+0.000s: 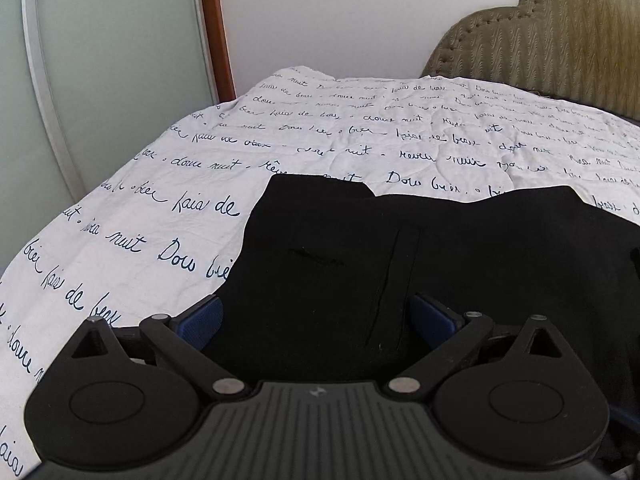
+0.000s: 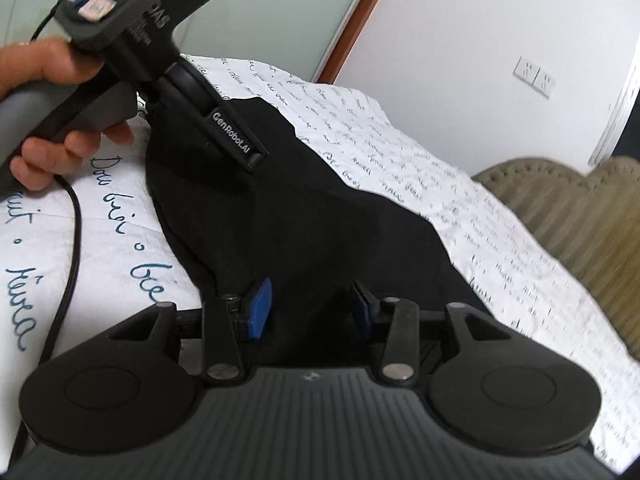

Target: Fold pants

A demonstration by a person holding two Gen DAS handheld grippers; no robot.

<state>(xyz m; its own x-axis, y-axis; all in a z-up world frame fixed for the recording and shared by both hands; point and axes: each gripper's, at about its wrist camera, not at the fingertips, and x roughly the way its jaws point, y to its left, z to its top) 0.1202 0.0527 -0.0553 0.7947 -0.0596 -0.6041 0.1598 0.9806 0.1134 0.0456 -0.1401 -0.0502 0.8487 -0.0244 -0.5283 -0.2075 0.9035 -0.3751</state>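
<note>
- The black pants (image 1: pixel 400 248) lie bunched on the bed (image 1: pixel 160 208), over its white sheet printed with blue handwriting; in my left wrist view they fill the near middle and right, with bare sheet to the left and beyond.
- My left gripper (image 1: pixel 316 318) points down at the near part of the pants. Its jaws stand wide apart, with black cloth lying between the blue pads (image 1: pixel 204 316); the pads do not press on it as far as I can see, so I have no hold there.
- My right gripper (image 2: pixel 310 308) also hangs over the pants (image 2: pixel 320 220), at their near edge. Its jaws are partly apart, the blue pads (image 2: pixel 258 308) standing to either side of a fold of dark cloth. There is a gap on both sides, so nothing is clamped.
- In my right wrist view the pants run from just ahead of my jaws toward the far left, where the left gripper (image 2: pixel 256 160) sits over them, held by a hand (image 2: pixel 52 120) with a black cable trailing down over the sheet.
- A padded olive headboard (image 1: pixel 560 40) stands at the far right of the bed, a white wall behind it, and a frosted glass door (image 1: pixel 100 60) with a wooden frame at the far left.
</note>
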